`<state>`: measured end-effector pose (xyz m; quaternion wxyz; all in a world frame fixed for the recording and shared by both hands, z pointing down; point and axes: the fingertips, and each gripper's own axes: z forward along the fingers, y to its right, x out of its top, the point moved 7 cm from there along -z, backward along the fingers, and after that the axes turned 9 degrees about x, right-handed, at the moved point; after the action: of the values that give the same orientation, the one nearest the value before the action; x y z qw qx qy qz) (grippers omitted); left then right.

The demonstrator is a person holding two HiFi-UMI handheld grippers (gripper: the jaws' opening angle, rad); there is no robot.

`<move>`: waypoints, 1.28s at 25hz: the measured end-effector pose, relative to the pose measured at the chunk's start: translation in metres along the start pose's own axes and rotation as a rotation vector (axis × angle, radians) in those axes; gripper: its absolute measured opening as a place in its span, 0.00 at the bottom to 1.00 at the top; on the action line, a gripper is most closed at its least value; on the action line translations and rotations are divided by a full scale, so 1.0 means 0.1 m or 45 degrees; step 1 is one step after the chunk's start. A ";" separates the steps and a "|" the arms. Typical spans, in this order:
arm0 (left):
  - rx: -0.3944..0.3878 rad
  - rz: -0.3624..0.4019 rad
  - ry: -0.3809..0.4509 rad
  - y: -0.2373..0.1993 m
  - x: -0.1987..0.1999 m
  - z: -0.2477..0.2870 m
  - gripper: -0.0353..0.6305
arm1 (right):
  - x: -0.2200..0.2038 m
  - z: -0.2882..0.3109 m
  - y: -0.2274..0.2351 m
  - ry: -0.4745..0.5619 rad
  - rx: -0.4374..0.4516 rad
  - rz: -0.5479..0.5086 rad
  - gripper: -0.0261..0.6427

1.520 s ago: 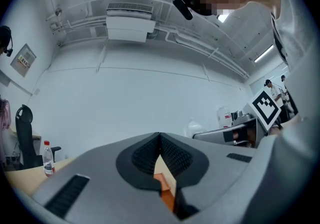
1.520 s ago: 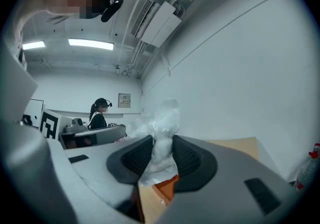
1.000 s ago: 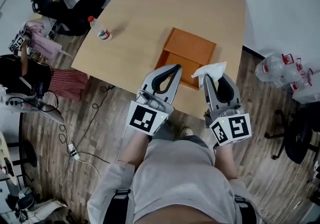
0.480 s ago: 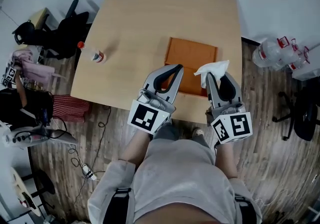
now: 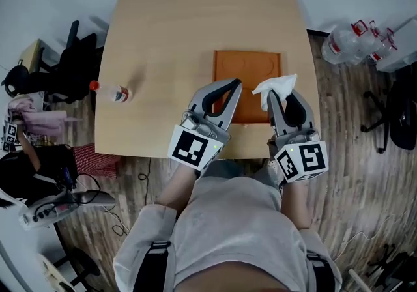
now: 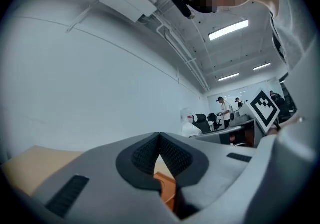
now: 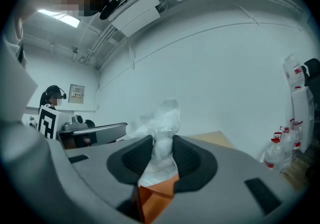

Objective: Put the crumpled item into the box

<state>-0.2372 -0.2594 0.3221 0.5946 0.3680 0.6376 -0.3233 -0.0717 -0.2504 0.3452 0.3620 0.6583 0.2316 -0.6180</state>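
An orange shallow box point(image 5: 247, 72) lies on the wooden table point(image 5: 169, 30), open side up. My right gripper point(image 5: 275, 96) is shut on a white crumpled item point(image 5: 275, 85), which sticks out past its tips over the box's right near corner. In the right gripper view the crumpled item point(image 7: 163, 123) is pinched between the pads of the right gripper point(image 7: 162, 144), with the box point(image 7: 156, 195) below. My left gripper point(image 5: 232, 84) is shut and empty over the box's near left part. In the left gripper view its tips point(image 6: 159, 137) meet above the box point(image 6: 167, 188).
A small bottle with a red cap point(image 5: 112, 93) lies on the table's left side. Large water bottles point(image 5: 355, 35) stand on the floor at the right. Black chairs point(image 5: 68, 66) and bags crowd the floor at the left. A wall runs behind the table.
Both grippers have moved forward from the table's near edge to over the box's near side. The crumpled item stays pinched in the right one.
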 end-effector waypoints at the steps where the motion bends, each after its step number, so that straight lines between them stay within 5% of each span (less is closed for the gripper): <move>1: -0.017 -0.002 -0.005 -0.01 -0.02 0.02 0.07 | -0.03 0.01 0.01 -0.008 -0.015 0.003 0.22; 11: -0.109 -0.061 -0.068 -0.30 -0.32 0.14 0.07 | -0.47 0.28 0.06 -0.153 -0.157 0.088 0.22; 32: -0.122 -0.149 -0.173 -0.43 -0.80 0.09 0.07 | -1.42 0.41 0.17 -0.598 -0.199 0.121 0.22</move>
<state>-0.2677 -0.2960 0.3998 0.6335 0.2784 0.6309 -0.3509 -0.1035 -0.2717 0.4886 0.4843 0.4768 0.1573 -0.7165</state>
